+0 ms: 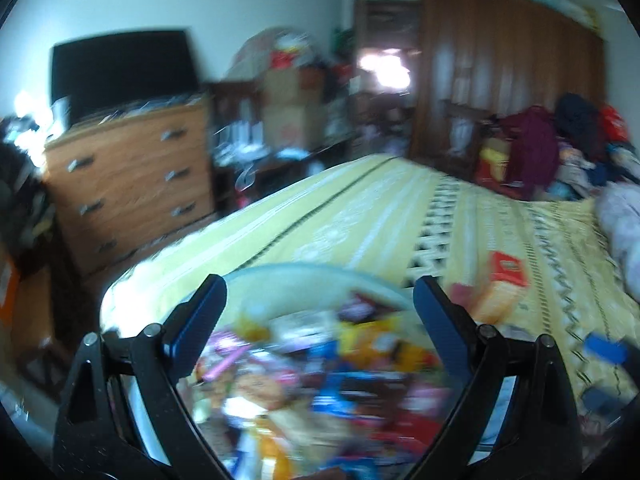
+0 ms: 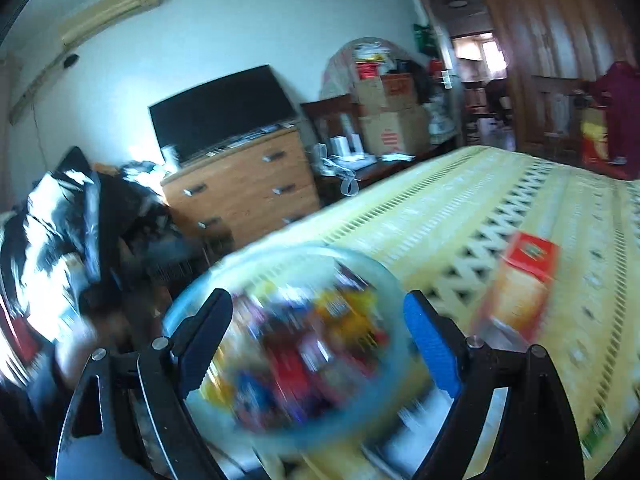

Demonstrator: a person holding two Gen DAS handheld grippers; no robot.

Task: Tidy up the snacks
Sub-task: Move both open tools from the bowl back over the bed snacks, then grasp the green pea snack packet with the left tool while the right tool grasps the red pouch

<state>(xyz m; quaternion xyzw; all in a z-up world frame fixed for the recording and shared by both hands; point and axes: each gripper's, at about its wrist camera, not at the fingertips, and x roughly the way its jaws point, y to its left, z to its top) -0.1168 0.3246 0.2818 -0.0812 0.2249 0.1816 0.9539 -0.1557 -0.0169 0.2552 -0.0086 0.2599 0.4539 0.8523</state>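
Both grippers, left (image 1: pixel 318 308) and right (image 2: pixel 318 324), are held with jaws spread wide, nothing gripped. A blurred basin (image 2: pixel 384 276) heaped with snack packets (image 2: pixel 304 344) is seen directly ahead on the yellow bedspread (image 2: pixel 480 200). A red-topped snack box (image 2: pixel 520 280) lies right of it. A wooden dresser (image 2: pixel 244 188) stands beyond.

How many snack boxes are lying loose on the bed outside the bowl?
1 that I can make out: a red-and-orange rectangular snack box on the yellow patterned bedspread, right of the round pale-blue bowl. Blur may hide others.
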